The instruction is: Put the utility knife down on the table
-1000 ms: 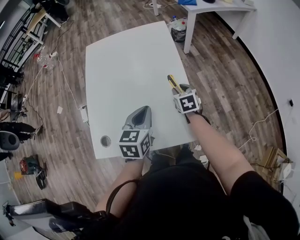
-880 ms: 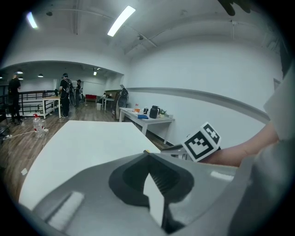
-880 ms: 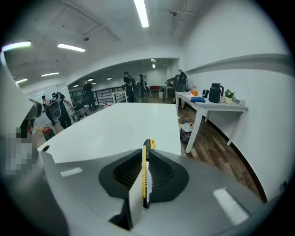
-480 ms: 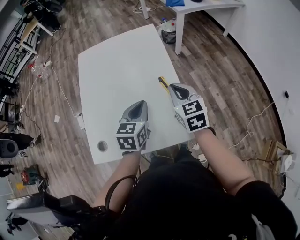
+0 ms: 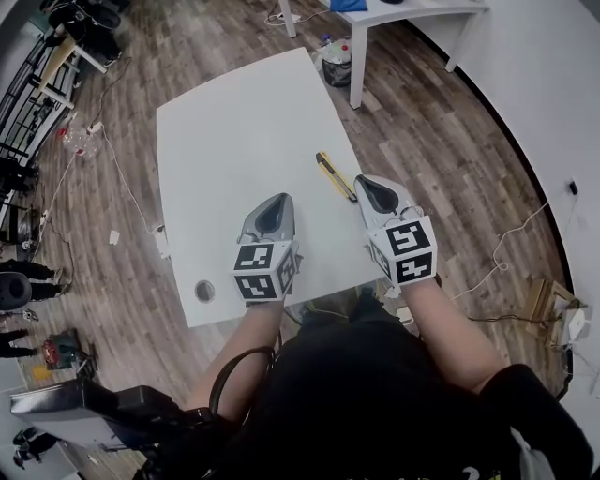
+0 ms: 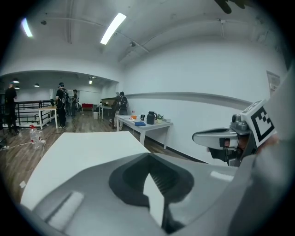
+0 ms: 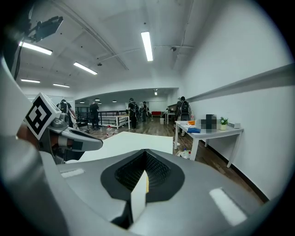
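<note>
The yellow-and-black utility knife lies flat on the white table near its right edge, with nothing holding it. My right gripper sits just right of and behind the knife's near end, apart from it, jaws together and holding nothing. In the right gripper view my right gripper shows only a thin sliver between its jaws. My left gripper hovers over the table's near part, shut and holding nothing. The left gripper view shows my left gripper the same way, with the right gripper's body beside it.
A round cable hole is in the table's near left corner. A second white table stands beyond, with a bin under it. Cables lie on the wooden floor. A white wall curves along the right.
The right gripper carried the knife in its jaws a second ago, then let it go. The knife now rests on the table and the right gripper has drawn back toward me.
</note>
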A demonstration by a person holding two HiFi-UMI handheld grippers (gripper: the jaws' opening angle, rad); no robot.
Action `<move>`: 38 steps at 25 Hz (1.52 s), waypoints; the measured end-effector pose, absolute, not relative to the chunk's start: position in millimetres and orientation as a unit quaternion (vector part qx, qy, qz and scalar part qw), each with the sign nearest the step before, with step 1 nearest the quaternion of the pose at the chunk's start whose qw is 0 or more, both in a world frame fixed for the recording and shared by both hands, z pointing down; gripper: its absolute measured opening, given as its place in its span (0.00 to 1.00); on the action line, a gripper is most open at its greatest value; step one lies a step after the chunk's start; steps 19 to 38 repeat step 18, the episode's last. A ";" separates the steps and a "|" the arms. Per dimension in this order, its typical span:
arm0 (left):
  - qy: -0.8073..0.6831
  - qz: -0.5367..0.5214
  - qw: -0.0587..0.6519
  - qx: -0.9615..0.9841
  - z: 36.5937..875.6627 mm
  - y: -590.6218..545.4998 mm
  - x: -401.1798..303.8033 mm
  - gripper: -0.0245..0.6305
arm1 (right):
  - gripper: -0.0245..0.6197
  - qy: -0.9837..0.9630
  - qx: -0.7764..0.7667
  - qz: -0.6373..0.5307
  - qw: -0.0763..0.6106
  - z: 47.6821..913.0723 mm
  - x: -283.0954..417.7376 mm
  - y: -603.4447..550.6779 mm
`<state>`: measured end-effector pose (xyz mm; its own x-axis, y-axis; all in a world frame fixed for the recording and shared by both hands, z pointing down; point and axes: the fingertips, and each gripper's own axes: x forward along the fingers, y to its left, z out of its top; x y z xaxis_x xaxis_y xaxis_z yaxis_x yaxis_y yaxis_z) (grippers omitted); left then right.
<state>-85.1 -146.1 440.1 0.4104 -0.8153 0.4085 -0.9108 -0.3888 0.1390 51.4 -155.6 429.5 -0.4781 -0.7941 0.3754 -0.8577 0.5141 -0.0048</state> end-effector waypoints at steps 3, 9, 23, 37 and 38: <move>-0.528 0.136 0.170 0.821 437.2 -144.7 -86.1 0.04 | 0.07 -0.853 0.485 0.096 0.165 429.0 52.2 -155.4; -0.532 0.132 0.168 0.819 434.5 -143.8 -87.1 0.04 | 0.07 -0.855 0.483 0.093 0.164 425.7 49.1 -156.8; -0.524 0.128 0.170 0.825 433.5 -139.1 -77.0 0.04 | 0.07 -0.848 0.494 0.092 0.168 427.9 61.8 -151.3; -0.524 0.128 0.170 0.825 433.5 -139.1 -77.0 0.04 | 0.07 -0.848 0.494 0.092 0.168 427.9 61.8 -151.3; -0.524 0.128 0.170 0.825 433.5 -139.1 -77.0 0.04 | 0.07 -0.848 0.494 0.092 0.168 427.9 61.8 -151.3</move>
